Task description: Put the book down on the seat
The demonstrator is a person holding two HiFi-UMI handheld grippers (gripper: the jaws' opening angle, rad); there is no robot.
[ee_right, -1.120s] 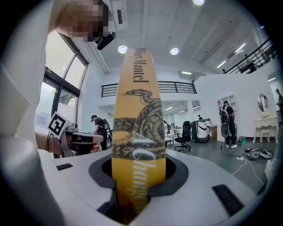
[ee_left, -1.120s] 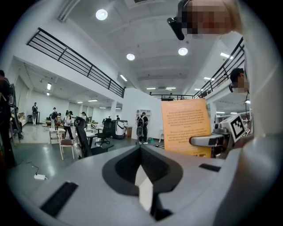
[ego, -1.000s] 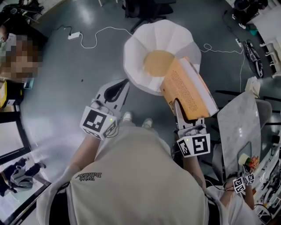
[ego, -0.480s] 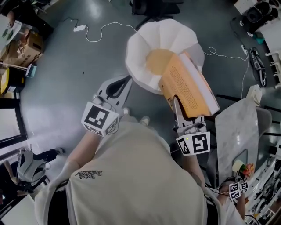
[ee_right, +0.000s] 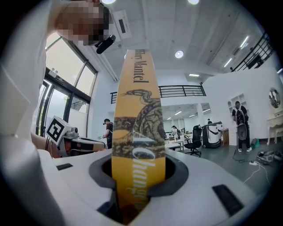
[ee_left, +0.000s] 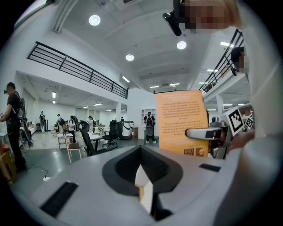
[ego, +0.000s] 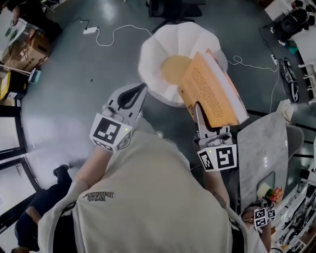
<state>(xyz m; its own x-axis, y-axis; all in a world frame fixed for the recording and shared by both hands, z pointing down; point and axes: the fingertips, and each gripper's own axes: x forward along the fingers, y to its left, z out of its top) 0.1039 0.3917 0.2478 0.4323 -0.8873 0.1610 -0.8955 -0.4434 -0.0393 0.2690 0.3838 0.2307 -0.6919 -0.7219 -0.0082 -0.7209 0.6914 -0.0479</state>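
In the head view an orange book (ego: 212, 91) is tilted upright over the right rim of a white petal-shaped chair (ego: 153, 64). The chair's tan seat cushion (ego: 174, 68) is bare. My right gripper (ego: 197, 112) is shut on the book's lower edge; in the right gripper view the yellow spine (ee_right: 137, 132) rises out of the right gripper (ee_right: 135, 194), whose jaws clamp it. My left gripper (ego: 133, 96) hovers left of the chair's front, jaws together and nothing held. The left gripper view shows the left gripper (ee_left: 143, 185) and the book's cover (ee_left: 181, 119) to its right.
White cables (ego: 118, 30) trail across the grey floor behind the chair. A marble-topped table (ego: 261, 148) stands at the right, and a dark office chair base (ego: 170, 10) beyond the white chair. Cardboard boxes (ego: 32, 49) sit far left. A person's legs (ego: 39, 217) show bottom left.
The book and my right gripper have shifted a little further over the chair. The left gripper has barely moved. A person has walked in at the bottom left.
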